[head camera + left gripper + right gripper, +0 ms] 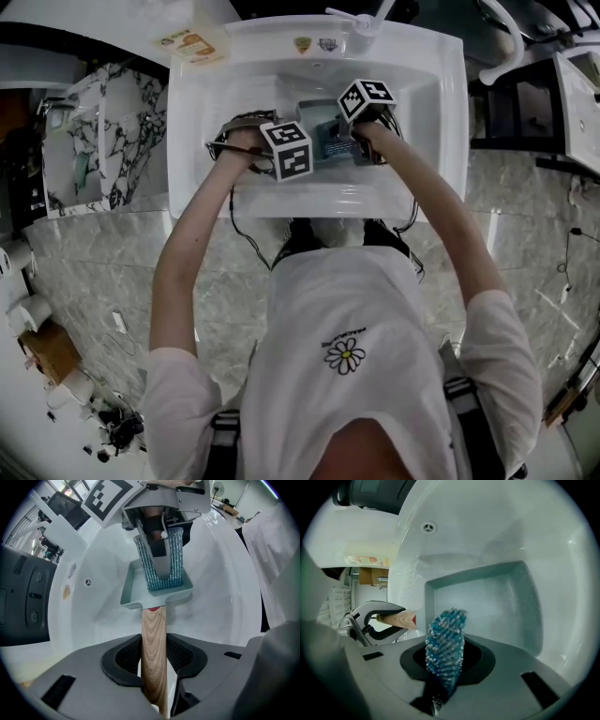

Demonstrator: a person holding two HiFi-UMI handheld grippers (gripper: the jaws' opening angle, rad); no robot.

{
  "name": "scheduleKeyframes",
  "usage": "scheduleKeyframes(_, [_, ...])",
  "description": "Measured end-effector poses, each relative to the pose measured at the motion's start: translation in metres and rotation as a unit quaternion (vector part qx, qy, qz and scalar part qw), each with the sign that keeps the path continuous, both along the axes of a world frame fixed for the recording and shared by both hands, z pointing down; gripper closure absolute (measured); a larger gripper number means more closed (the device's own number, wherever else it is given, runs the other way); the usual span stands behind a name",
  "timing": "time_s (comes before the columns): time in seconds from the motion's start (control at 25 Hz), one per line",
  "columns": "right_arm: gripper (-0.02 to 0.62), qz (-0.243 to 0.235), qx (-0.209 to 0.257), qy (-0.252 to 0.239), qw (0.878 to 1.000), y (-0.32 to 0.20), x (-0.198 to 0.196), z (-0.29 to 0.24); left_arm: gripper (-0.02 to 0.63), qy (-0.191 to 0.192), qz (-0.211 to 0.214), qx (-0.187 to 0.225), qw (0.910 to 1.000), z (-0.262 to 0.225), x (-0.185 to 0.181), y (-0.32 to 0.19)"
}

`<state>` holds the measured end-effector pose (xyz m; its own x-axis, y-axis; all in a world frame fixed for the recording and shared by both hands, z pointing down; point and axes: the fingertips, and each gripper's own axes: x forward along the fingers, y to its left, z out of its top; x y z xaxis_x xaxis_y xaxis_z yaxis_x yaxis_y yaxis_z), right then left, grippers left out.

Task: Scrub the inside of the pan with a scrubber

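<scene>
A square grey-green pan lies in the white sink. Its wooden handle runs between the pads of my left gripper, which is shut on it. My right gripper is shut on a blue mesh scrubber and hangs over the pan's inside, just above its bottom. In the left gripper view the scrubber reaches down into the pan from the right gripper. In the right gripper view the handle and the left gripper show at the left.
The faucet stands at the sink's far rim, and an overflow hole is in the basin wall. A yellow packet lies on the counter at the back left. Marble counter flanks the sink.
</scene>
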<state>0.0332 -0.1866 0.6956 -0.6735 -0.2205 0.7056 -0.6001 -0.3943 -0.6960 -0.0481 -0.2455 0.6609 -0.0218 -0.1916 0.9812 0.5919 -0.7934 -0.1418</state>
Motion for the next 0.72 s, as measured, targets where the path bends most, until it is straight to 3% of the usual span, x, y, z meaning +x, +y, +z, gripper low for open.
scheduleKeyframes(0.36, [0.537, -0.004, 0.023, -0.025, 0.999, -0.014, -0.027, -0.015, 0.449, -0.002, -0.004, 0.004, 1.0, 0.0, 0.0, 0.0])
scheduleKeyframes(0.72, [0.538, 0.002, 0.033, -0.007, 0.999, -0.013, -0.027, -0.02, 0.449, -0.004, 0.002, 0.006, 1.0, 0.001, 0.0, -0.001])
